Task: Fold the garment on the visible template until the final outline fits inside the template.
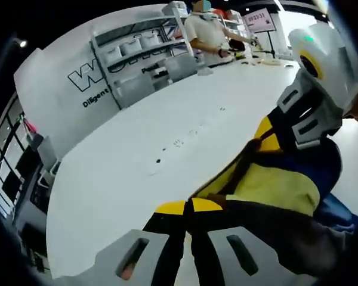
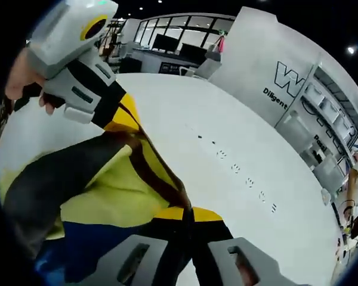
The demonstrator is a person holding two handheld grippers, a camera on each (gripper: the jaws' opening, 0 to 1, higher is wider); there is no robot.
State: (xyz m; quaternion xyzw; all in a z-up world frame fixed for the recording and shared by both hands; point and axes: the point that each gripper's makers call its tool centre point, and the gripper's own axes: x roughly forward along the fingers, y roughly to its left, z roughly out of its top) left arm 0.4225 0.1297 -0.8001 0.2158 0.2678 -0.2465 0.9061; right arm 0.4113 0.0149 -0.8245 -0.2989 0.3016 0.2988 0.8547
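Garment between both hand-held grippers

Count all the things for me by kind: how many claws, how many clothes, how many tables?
Claws: 2, the left claw and the right claw, each shut on the cloth.
Clothes: 1, the yellow, black and blue garment.
Tables: 1, the white table.
Total: 4
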